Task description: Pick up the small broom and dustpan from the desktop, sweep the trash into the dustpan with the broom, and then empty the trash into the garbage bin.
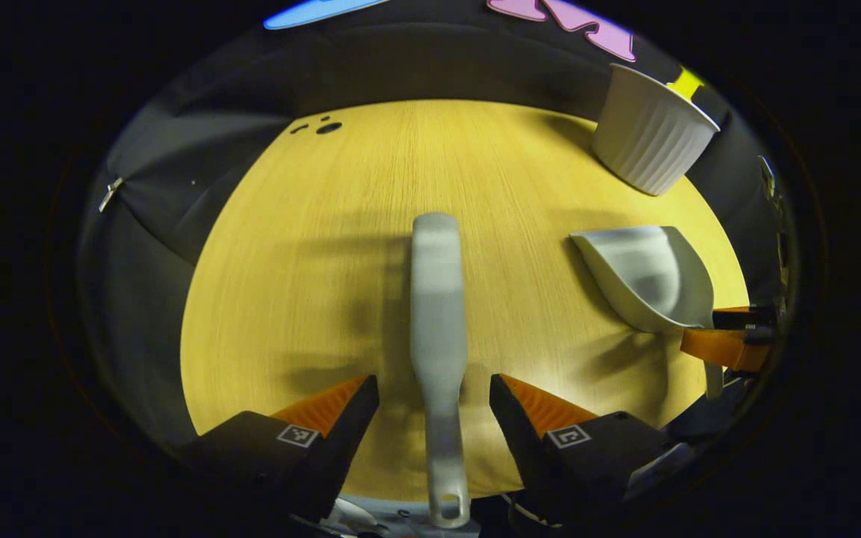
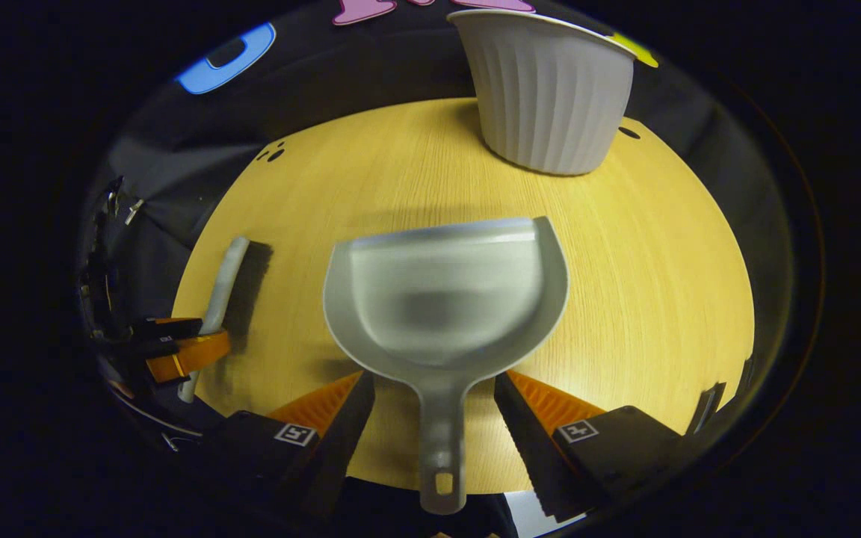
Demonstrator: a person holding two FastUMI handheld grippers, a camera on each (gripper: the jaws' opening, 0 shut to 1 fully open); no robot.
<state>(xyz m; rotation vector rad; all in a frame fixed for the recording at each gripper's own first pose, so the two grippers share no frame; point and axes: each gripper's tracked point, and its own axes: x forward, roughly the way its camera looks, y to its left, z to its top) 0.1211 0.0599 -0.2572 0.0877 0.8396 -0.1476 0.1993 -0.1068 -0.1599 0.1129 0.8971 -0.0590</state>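
Observation:
A grey small broom (image 1: 436, 299) lies on the wooden desktop (image 1: 311, 284), handle toward me. My left gripper (image 1: 434, 392) stands open, one finger on each side of the handle, neither touching it. The grey dustpan (image 2: 445, 299) sits with its mouth facing away, and its handle runs between the spread fingers of my right gripper (image 2: 434, 388), which is open too. From the right gripper view, the broom (image 2: 223, 288) shows dark bristles on its right side, with the left gripper (image 2: 184, 342) at its handle. The dustpan (image 1: 647, 276) and right gripper (image 1: 718, 334) appear at the right of the left gripper view.
A white ribbed garbage bin (image 2: 550, 90) stands at the desk's far edge, beyond the dustpan, also seen as the bin (image 1: 651, 138) at the upper right. Small dark spots (image 1: 328, 128) mark the far left of the desktop. Black cloth walls surround the desk.

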